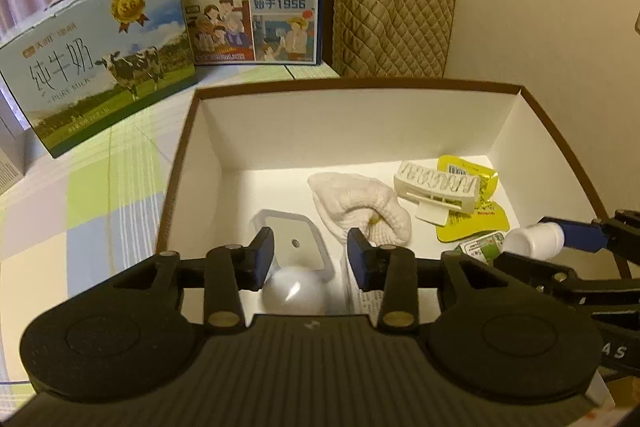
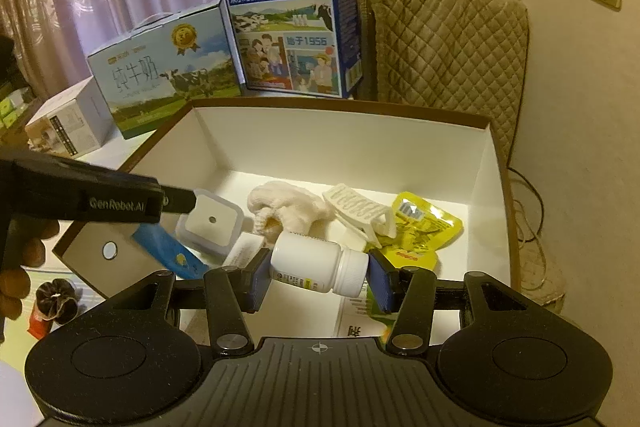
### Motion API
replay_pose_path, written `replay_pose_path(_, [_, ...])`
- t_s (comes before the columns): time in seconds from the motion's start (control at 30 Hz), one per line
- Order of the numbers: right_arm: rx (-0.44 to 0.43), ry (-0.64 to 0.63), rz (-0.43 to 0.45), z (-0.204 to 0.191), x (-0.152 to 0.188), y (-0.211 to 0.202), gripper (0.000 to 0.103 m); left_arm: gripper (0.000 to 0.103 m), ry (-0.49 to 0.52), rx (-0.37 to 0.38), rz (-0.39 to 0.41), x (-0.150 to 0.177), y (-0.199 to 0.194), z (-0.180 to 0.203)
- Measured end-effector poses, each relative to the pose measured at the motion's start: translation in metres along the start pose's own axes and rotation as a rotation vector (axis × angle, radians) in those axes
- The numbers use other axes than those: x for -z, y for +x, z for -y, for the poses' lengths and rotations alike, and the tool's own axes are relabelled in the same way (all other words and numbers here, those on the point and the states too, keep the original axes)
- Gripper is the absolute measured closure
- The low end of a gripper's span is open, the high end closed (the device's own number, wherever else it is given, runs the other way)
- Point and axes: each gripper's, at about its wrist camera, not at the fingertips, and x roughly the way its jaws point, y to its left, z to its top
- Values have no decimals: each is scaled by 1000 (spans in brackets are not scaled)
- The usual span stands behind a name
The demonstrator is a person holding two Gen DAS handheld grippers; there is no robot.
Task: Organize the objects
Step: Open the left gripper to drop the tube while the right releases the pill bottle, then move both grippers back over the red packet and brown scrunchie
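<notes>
White pill bottle (image 2: 318, 263) lies crosswise, pinched in my right claw (image 2: 318, 281) over the cardboard box (image 2: 340, 131) — I judge lowering and releasing comes next — while my left claw (image 1: 310, 259) hangs open, empty.

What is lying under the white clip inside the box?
Under the clip lies a yellow pouch, on the floor of the box. The clip covers the pouch's left part, so whatever is printed there cannot be seen.
</notes>
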Motion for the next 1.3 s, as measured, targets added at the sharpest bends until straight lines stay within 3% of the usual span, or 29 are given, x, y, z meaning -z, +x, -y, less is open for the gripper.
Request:
replay_pose_path(0.23, [-45, 2, 1, -5, -4, 3, 55, 64, 5, 1, 25, -7, -12, -3])
replay_pose_path(0.37, [-59, 9, 21, -7, -8, 0, 55, 57, 2, 8, 30, -7, -18, -4])
replay_pose_path(0.6, [-58, 35, 44, -3, -14, -10, 44, 47, 4, 14, 32, 0, -27, -7])
replay_pose_path(0.93, [-13, 37, 48, -3, -4, -36, 29, 15, -12, 16, 51, 15, -54, -19])
replay_pose_path(1.3, [-13, 62, 117, -10, 18, -92, 26, 11, -42, 20, 105, 43, -107, -38])
